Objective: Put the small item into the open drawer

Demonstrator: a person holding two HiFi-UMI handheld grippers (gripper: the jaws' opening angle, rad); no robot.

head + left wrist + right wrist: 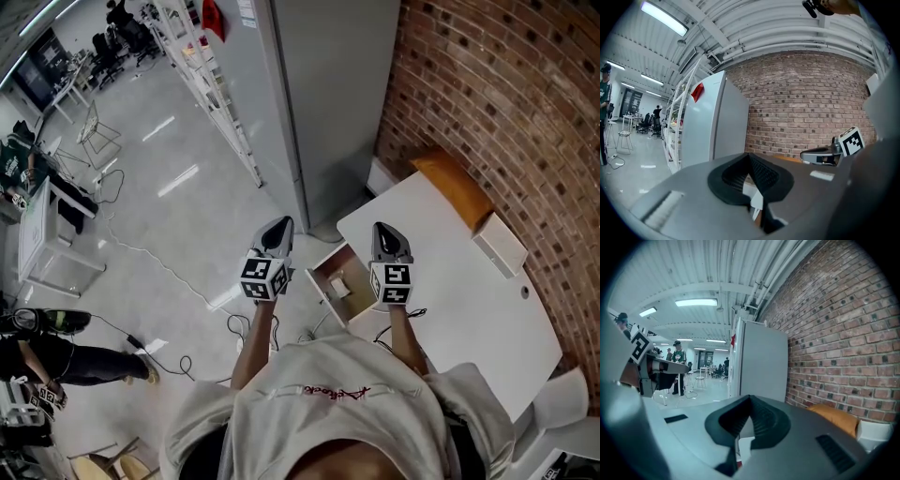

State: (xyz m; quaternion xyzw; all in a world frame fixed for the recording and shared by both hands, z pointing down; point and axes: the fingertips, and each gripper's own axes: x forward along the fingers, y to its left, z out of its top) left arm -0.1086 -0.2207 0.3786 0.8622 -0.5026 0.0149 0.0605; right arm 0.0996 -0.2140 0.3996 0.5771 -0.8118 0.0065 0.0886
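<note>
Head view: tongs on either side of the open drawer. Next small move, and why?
Probably just lower the right gripper clear, with no new grasp. Both it and the left gripper have shut tongs with nothing between them. A small pale item already lies in the open drawer, so the placing looks done.

Probably a lab-like open office: brick wall [497, 103], polished floor [178, 220], shelving rack [214, 89], distant office chairs [111, 52].

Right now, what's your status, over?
Left gripper fingers shut, empty. Right gripper likewise. Small white item lies in open drawer. Nothing in the way.
</note>
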